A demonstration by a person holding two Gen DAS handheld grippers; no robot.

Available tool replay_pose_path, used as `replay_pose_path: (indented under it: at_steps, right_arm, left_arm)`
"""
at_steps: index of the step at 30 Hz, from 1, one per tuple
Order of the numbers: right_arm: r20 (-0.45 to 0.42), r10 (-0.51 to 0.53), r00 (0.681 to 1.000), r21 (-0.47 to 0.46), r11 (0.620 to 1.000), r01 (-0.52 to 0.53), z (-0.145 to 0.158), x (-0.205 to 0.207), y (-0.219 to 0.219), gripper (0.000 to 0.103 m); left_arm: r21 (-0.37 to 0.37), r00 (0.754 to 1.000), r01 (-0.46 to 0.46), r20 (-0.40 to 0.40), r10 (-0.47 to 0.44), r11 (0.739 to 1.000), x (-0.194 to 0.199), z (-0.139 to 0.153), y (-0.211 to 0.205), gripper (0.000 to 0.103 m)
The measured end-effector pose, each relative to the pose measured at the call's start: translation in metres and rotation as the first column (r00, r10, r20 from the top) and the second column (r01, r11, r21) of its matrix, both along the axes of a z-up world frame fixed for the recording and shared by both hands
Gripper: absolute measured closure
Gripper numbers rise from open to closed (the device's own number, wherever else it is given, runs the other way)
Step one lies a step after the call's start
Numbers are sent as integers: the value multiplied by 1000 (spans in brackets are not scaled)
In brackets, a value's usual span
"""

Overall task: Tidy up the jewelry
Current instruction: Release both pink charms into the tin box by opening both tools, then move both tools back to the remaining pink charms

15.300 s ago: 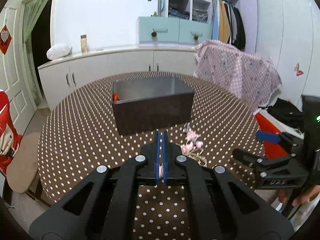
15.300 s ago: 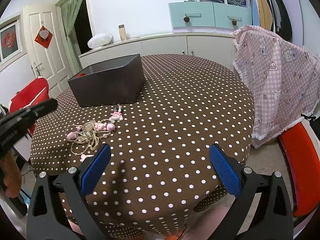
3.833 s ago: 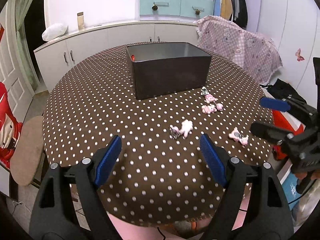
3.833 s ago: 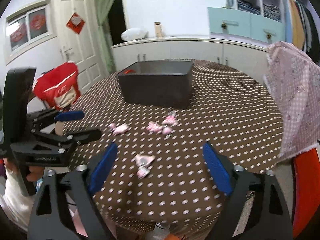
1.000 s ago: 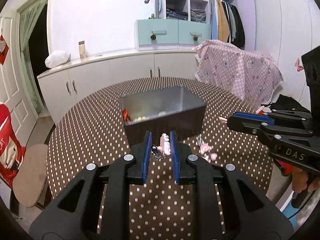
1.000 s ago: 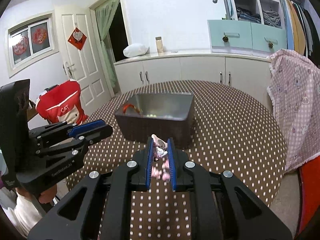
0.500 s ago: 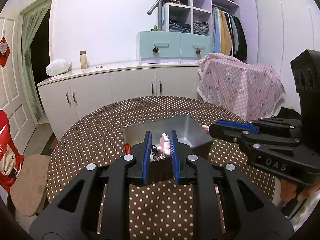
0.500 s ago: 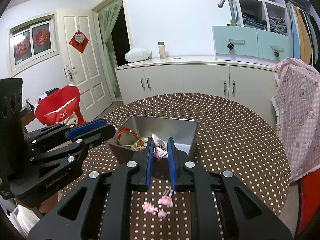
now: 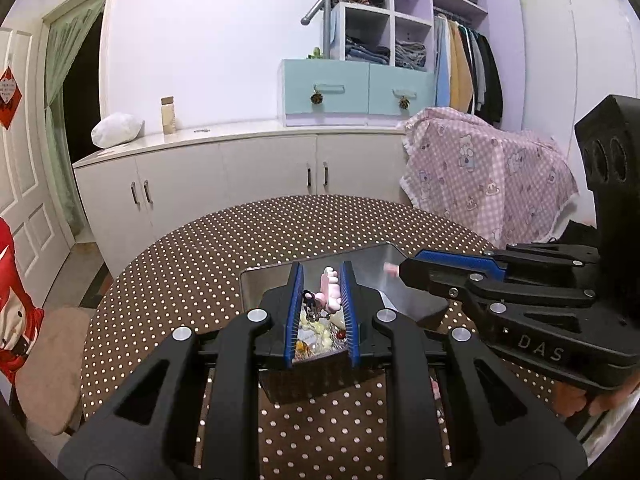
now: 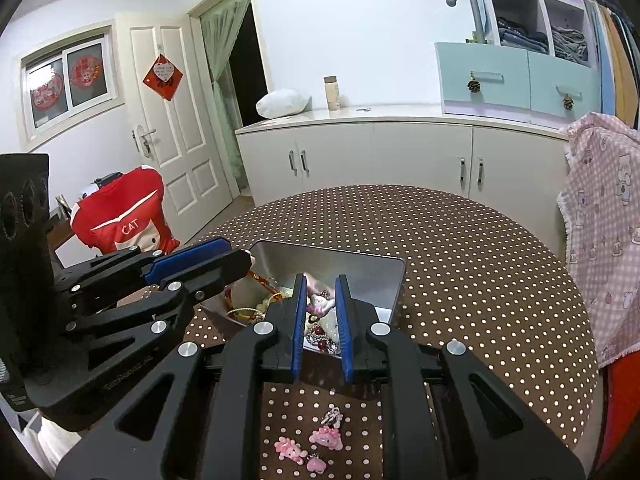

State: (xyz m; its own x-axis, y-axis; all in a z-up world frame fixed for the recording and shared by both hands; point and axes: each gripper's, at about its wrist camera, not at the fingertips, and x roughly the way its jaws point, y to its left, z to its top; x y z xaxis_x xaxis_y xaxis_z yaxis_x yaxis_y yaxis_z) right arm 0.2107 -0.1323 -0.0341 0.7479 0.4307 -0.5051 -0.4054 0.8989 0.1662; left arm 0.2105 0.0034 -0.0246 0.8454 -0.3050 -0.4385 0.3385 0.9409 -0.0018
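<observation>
In the left wrist view my left gripper (image 9: 321, 276) is shut on a pink charm (image 9: 331, 290) with a small metal clasp, hovering over the dark box (image 9: 256, 280) with its shiny inside. My right gripper (image 10: 321, 285) is shut on another pink charm (image 10: 318, 304) above the same box (image 10: 394, 280). Each gripper shows in the other's view: the right gripper (image 9: 402, 270) reaches in from the right with a pink bit at its tip, and the left gripper (image 10: 242, 258) comes in from the left. Beads and a red bracelet (image 10: 240, 312) lie in the box.
Three pink charms (image 10: 326, 436) lie on the brown dotted tablecloth (image 10: 480, 280) in front of the box. A chair draped in pink checked cloth (image 9: 480, 176) stands at the table's right, a red-covered chair (image 10: 124, 216) at its left. White cabinets (image 9: 240, 172) run behind.
Both grippers have carried their charms forward from in front of the box to above its open top. The jaws have kept their hold.
</observation>
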Motion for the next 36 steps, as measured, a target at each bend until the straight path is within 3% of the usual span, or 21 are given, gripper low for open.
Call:
replay_pose_path:
  at_steps: [1,2,3,4,10,12,36]
  right_arm:
    - [-3,8,1000,1,1000,-7,0,0,0,89]
    - [-7,8,1000,2,1000,-8,0,1,0,89]
    - [-11,5,1000,2,1000,-5,0,2,-1,89]
    - [-12,-5,1000,0,1000,5,-1,3,-2,88]
    - [-34,-41,999,9,999,41,-4,7,-11,71]
    - [-32,-46,998,7,999,46,-3,6,-12,57]
    - [-20,-85,996,-17,996,85,1,-22,-25,56]
  left_arm:
    - [0,1000,-2,-10,2,1000,2,-1,1,81]
    - [-1,1000,0,-24,0,1000,4,-2,2,67]
    - [-6,1000,-1,-26,0,1000,5,-2,4,45]
    - [-13,1000,-10,-16,10,1000,5,-2,5,43]
    - [-9,999,-33,-31,33,999,8,-6,12,43]
    - [-4,998,-39,-41,39,999,9,-9,14,43]
    - [-7,998,-40,-52,39,999,-15,-12,16,41]
